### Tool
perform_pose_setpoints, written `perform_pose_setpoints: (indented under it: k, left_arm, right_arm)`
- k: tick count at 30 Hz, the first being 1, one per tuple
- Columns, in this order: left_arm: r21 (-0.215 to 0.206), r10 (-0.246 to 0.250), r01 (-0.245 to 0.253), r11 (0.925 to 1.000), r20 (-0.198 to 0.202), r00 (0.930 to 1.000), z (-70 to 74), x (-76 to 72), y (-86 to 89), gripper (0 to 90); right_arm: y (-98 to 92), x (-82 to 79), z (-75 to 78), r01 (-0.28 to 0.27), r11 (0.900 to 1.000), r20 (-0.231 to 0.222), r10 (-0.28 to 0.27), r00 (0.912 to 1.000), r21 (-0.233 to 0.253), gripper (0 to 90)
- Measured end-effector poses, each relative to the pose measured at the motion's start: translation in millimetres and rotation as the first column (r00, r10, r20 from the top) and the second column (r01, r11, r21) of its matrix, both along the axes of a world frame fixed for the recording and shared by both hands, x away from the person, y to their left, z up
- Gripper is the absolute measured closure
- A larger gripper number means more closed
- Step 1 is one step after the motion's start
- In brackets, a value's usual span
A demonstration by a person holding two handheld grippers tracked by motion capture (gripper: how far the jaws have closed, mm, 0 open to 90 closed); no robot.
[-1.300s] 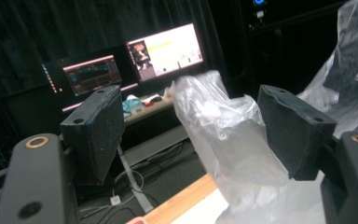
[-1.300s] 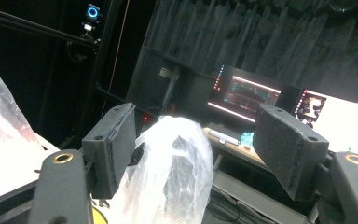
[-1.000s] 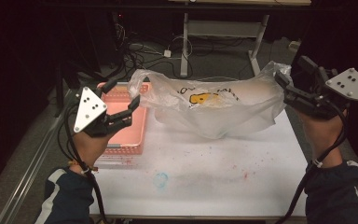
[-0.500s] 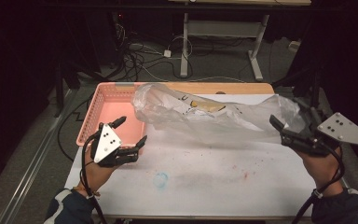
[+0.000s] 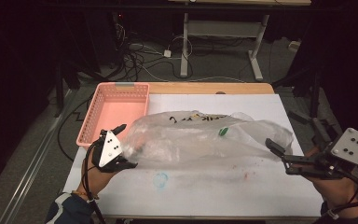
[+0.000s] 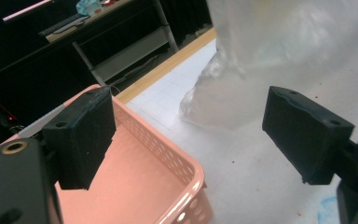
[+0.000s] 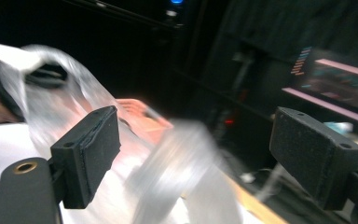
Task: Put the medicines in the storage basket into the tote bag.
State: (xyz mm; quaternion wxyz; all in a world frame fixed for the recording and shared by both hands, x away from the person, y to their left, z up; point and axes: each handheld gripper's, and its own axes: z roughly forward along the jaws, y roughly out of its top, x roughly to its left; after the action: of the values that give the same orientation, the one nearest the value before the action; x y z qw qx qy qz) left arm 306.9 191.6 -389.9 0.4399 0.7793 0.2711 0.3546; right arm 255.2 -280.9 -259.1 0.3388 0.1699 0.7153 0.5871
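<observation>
A large clear plastic bag with black writing and a small green item inside lies flattened across the white table. My left gripper is at the bag's left end with its jaws wide apart. In the left gripper view the bag lies just beyond the open gripper. My right gripper is open at the bag's right end. The bag shows blurred between and beyond the spread jaws of that gripper, and nothing is clamped.
An empty pink basket stands at the table's left side, right beside my left gripper, with its corner under the left jaw. A blue smudge marks the table front. Behind the table are cables and a desk frame.
The bag, held up by both ends a second ago, has come down and now lies flat on the table. Both grippers dropped toward the front edge and stand open.
</observation>
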Motion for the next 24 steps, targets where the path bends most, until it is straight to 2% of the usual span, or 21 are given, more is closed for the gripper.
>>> perform_pose_setpoints:
  k: [1, 2, 3, 4, 8, 10, 11, 12, 16, 18, 21, 24]
  left_arm:
    - [-0.003, 0.001, -0.001, 1.0000, -0.001, 1.0000, -0.3, -0.2, 0.2, 16.5]
    - [-0.004, 0.002, -0.002, 1.0000, 0.000, 1.0000, -0.6, -0.6, 0.7, 16.5]
    - [-0.008, 0.001, -0.001, 1.0000, 0.001, 1.0000, -1.1, -0.9, 1.4, 16.5]
    - [-0.003, 0.003, -0.003, 1.0000, -0.001, 1.0000, -1.7, -1.1, 2.5, 16.5]
    - [0.005, 0.029, -0.029, 0.9996, -0.010, 0.9995, -6.7, 0.3, 12.1, 16.6]
    - [-0.010, 0.045, -0.046, 0.9989, -0.024, 0.9987, -10.6, 2.8, 18.3, 16.7]
    - [-0.015, 0.048, -0.049, 0.9987, -0.030, 0.9984, -12.6, 3.8, 20.0, 16.7]
    - [-0.004, 0.051, -0.051, 0.9987, -0.022, 0.9985, -14.2, 5.3, 20.3, 16.7]
    - [0.018, 0.040, -0.040, 0.9991, -0.037, 0.9985, -19.4, 4.4, 14.9, 16.6]
    - [0.018, 0.038, -0.037, 0.9991, -0.037, 0.9986, -20.9, 4.5, 13.6, 16.3]
    - [0.024, 0.038, -0.037, 0.9990, -0.032, 0.9988, -24.0, 3.5, 13.1, 16.4]
    - [0.033, 0.037, -0.035, 0.9988, -0.033, 0.9988, -28.7, 3.0, 13.3, 16.4]
  right_arm:
    - [4.5, 1.5, 0.7, -0.021, 1.000, -0.026, 0.021, 0.9994, 0.003, 16.3]
    - [9.0, 2.6, 0.5, -0.008, 1.000, -0.016, 0.007, 0.9998, -0.009, 16.7]
    - [12.2, 4.7, -0.5, 0.022, 0.999, 0.007, -0.022, 0.9997, -0.028, 17.2]
    - [13.1, 9.0, -1.9, 0.039, 0.999, 0.009, -0.039, 0.9992, -0.033, 18.3]
    - [5.7, 27.6, -14.9, 0.101, 0.995, -0.010, -0.101, 0.9948, -0.023, 21.3]
    - [3.3, 34.1, -25.4, 0.159, 0.985, 0.023, -0.158, 0.9872, -0.060, 21.8]
    - [1.2, 38.1, -31.2, 0.172, 0.983, 0.014, -0.172, 0.9851, -0.057, 22.1]
    - [-1.6, 43.5, -36.9, 0.171, 0.984, -0.001, -0.171, 0.9852, -0.057, 22.1]
    - [-11.3, 58.6, -59.5, 0.203, 0.977, -0.044, -0.206, 0.9776, -0.059, 22.0]
    - [-13.8, 61.6, -66.8, 0.211, 0.975, -0.048, -0.214, 0.9756, -0.068, 21.3]
    - [-17.6, 66.2, -78.9, 0.214, 0.973, -0.076, -0.220, 0.9725, -0.082, 20.6]
    - [-22.1, 68.5, -89.8, 0.224, 0.971, -0.081, -0.231, 0.9696, -0.086, 20.5]
